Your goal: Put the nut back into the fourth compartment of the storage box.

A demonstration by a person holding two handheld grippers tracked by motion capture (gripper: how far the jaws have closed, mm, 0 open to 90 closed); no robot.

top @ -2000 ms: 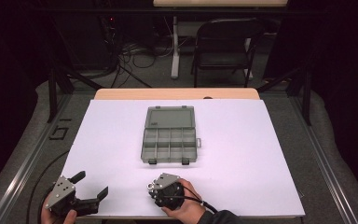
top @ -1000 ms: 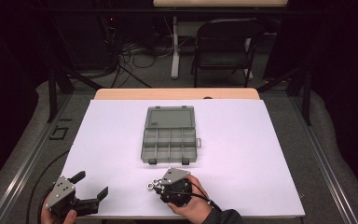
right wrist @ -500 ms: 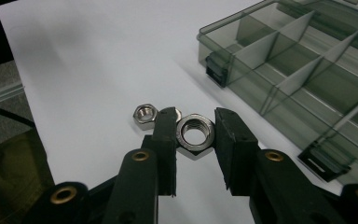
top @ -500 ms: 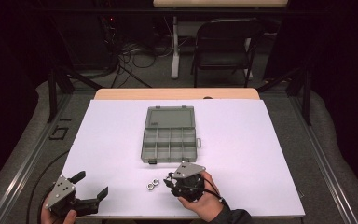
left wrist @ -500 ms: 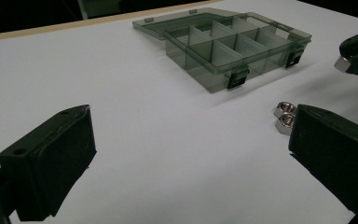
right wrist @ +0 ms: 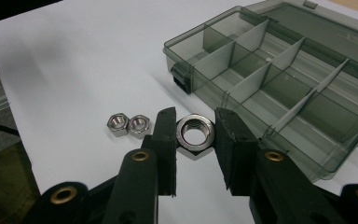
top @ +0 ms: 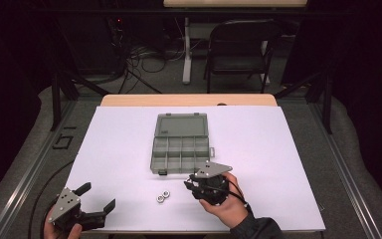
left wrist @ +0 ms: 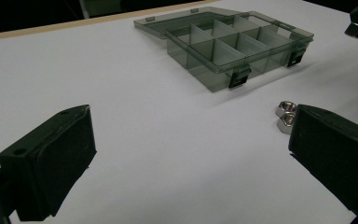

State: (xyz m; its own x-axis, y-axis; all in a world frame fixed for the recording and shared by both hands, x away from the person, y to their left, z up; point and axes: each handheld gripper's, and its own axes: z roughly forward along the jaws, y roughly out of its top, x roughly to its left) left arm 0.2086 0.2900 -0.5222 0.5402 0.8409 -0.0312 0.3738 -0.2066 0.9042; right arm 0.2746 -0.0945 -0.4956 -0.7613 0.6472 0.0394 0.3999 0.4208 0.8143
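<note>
You have the right gripper (right wrist: 195, 135) clamped on a large nut (right wrist: 195, 132), lifted off the sheet at about five o'clock from the open organizer box (top: 181, 145), ready to drop into a compartment, while your left gripper (top: 97, 203) waits wide open and empty.

High view overhead, tool views low, sharing organizer box (top: 181, 144).

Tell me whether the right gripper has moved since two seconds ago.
Yes. The right gripper, shut on a large nut, has shifted rightward, away from the two small nuts and nearer the compartment box.
</note>
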